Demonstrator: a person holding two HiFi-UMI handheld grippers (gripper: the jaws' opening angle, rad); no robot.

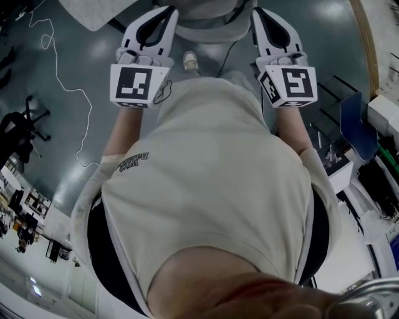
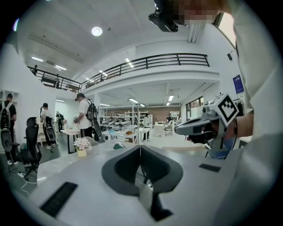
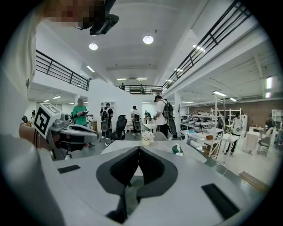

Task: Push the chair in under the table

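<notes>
We are holding the left hand-held gripper [image 1: 166,10] and the right hand-held gripper [image 1: 257,11] clenched, empty, at the frame's top.

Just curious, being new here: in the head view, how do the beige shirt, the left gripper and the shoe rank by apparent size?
Largest: the beige shirt, though it is also nearest the camera.
Next: the left gripper.
Smallest: the shoe.

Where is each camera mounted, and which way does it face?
Head view: on the person's head, facing steeply down; shirt, forearms, left claw and right claw over the floor.
Left gripper view: on the left claw, facing out along its shut jaws; right claw at right.
Right gripper view: on the right claw, likewise; left claw at left.
Shared: both gripper views show the same flower pot.
</notes>
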